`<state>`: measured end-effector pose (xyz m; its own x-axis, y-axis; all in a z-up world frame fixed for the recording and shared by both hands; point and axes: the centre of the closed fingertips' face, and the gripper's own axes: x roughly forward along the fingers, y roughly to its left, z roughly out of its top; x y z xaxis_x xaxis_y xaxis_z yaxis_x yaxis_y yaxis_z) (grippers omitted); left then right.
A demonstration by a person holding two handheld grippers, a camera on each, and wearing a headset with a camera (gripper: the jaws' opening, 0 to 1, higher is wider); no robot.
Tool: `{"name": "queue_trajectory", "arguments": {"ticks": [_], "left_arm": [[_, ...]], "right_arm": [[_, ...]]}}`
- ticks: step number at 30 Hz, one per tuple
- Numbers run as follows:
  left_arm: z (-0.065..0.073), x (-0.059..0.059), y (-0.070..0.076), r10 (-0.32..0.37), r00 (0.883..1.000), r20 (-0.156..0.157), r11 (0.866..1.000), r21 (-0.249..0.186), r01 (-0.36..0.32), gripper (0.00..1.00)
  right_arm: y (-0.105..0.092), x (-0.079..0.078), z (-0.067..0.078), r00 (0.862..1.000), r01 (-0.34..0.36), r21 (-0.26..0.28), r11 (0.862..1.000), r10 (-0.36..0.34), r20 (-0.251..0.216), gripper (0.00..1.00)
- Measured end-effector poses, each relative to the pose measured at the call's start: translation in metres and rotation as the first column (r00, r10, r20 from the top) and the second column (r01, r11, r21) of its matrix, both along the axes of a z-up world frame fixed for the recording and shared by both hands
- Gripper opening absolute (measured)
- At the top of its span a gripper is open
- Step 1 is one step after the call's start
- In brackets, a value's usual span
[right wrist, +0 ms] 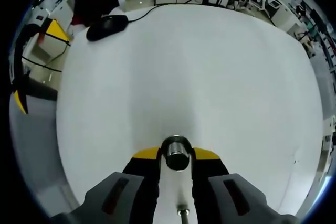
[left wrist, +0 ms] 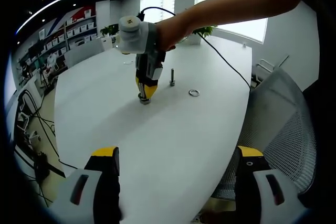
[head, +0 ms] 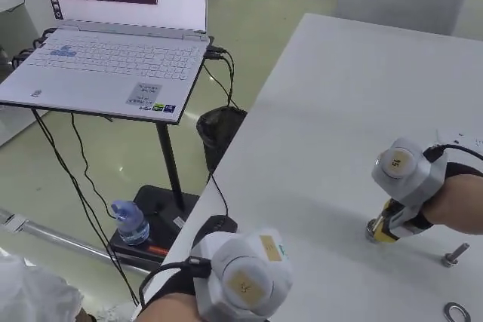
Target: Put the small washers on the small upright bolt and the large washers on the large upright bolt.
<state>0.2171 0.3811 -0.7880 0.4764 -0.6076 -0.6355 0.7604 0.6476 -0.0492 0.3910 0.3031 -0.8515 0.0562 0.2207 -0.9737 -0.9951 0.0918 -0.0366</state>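
Large bolt: on the table, at 9 o'clock from the middle of the left gripper view; right gripper closed tight on it.
Small bolt: stands near, at 2 o'clock from the large bolt.
Left gripper: fingers wide, holding nothing.
Washer: flat, at 3 o'clock from the large bolt.
Risk: the large bolt may tip if let go crooked; a bump may topple the small bolt; the flat washer may slip.

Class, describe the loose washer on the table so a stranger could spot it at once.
On the white table, find the right gripper, shut on the large bolt. Beside it stands a slimmer small bolt, and just beyond that lies the washer: a flat metal ring, not upright like the bolts.
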Motion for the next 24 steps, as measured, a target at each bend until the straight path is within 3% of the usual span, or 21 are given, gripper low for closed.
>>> {"name": "queue_trajectory", "arguments": {"ticks": [13, 24], "left_arm": [[-0.002, 0.000, -0.001, -0.009, 1.000, -0.008, 1.000, 0.003, 0.009, 0.90], [-0.001, -0.001, -0.002, -0.008, 1.000, -0.011, 1.000, 0.003, 0.008, 0.88]], "right_arm": [[-0.002, 0.008, -0.014, 1.000, 0.010, 0.000, 1.000, -0.010, -0.001, 0.23], [-0.002, 0.010, -0.014, 1.000, 0.015, 0.010, 1.000, -0.015, 0.003, 0.23]]}}
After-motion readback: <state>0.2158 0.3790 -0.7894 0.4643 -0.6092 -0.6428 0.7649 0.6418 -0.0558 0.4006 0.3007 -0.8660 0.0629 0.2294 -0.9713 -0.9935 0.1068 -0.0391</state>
